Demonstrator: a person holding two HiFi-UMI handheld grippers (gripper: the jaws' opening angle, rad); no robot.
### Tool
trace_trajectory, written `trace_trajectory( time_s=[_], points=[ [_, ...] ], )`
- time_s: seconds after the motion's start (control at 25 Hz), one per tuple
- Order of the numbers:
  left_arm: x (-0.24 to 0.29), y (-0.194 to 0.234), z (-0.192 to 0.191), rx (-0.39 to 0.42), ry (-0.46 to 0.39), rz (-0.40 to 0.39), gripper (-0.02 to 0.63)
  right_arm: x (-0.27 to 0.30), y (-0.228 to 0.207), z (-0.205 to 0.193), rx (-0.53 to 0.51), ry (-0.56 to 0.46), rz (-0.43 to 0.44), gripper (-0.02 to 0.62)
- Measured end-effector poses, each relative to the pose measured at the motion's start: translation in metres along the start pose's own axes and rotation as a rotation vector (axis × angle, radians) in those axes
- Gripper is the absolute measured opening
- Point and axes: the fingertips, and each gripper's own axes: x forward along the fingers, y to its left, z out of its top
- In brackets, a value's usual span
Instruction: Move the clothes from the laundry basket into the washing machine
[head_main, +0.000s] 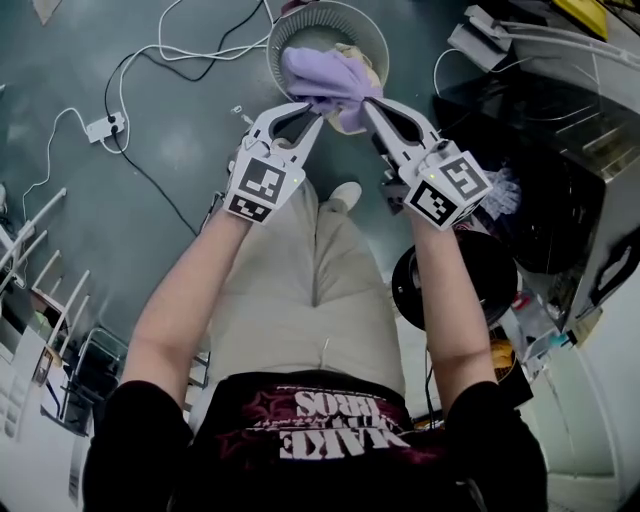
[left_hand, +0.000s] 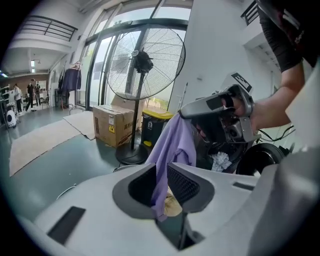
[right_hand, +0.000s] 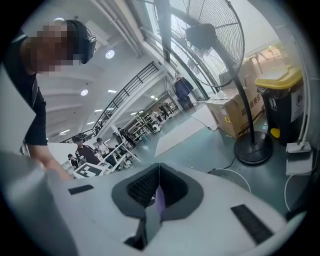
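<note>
Hidden: lower half of the laundry basket (head_main: 378, 38), covered by the purple garment (head_main: 322, 75) and both sets of jaws; rest of its load out of sight, save a beige cloth (head_main: 362, 62) peeking out at the garment's right edge
Cut off: basket's far rim, clipped by the top of the head view
Hard to make out: dark round part (head_main: 455, 280) low at the right of the head view, among cluttered equipment, unclear what it belongs to
Garment look: soft lilac fabric, plain, crumpled into folds; a long drape with a loose hem in the left gripper view
Garment place: raised just above the basket, bunched between the two gripper tips
Left hand-held gripper (head_main: 310, 108): jaws slightly apart, lilac fabric hanging loosely between the pads with a dark gap on one side, not pinched
Right hand-held gripper (head_main: 372, 105): jaws closed tight on a fold of the garment, only a thin lilac sliver showing between the pads
Writing: pale print on the person's black shirt, upside down in the head view, not safely readable; yellow sticker on a cardboard box (left_hand: 112, 125) near a standing fan (left_hand: 145, 60), too small to read
</note>
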Motion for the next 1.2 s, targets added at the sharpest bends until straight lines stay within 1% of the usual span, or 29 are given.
trace_trajectory(
  time_s=[0.2,0.36,0.48,0.64,0.76,0.92,1.08,1.2],
  points=[
    [-0.016,-0.001,0.024,0.005,-0.010,0.015,0.066,-0.033,0.009,0.019,0.029,-0.041,-0.019,0.009],
    [-0.035,-0.004,0.051,0.021,-0.033,0.025,0.067,-0.059,0.016,0.037,0.059,-0.080,-0.039,0.009],
    [-0.047,-0.013,0.074,0.016,-0.056,0.010,0.074,-0.073,0.028,0.057,0.065,-0.108,-0.036,0.009],
    [-0.054,-0.036,0.100,0.027,-0.060,-0.023,0.124,-0.086,0.050,0.084,0.040,-0.116,-0.018,0.009],
    [-0.060,-0.054,0.117,0.025,-0.069,-0.024,0.149,-0.098,0.069,0.105,0.014,-0.119,0.000,0.009],
    [-0.076,-0.070,0.134,0.025,-0.077,-0.024,0.172,-0.113,0.095,0.128,-0.013,-0.120,0.020,0.009],
    [-0.090,-0.079,0.150,0.053,-0.084,-0.019,0.183,-0.128,0.118,0.147,-0.034,-0.124,0.044,0.009],
    [-0.090,-0.084,0.158,0.070,-0.068,-0.033,0.207,-0.137,0.136,0.163,-0.027,-0.146,0.079,0.009]
  ],
)
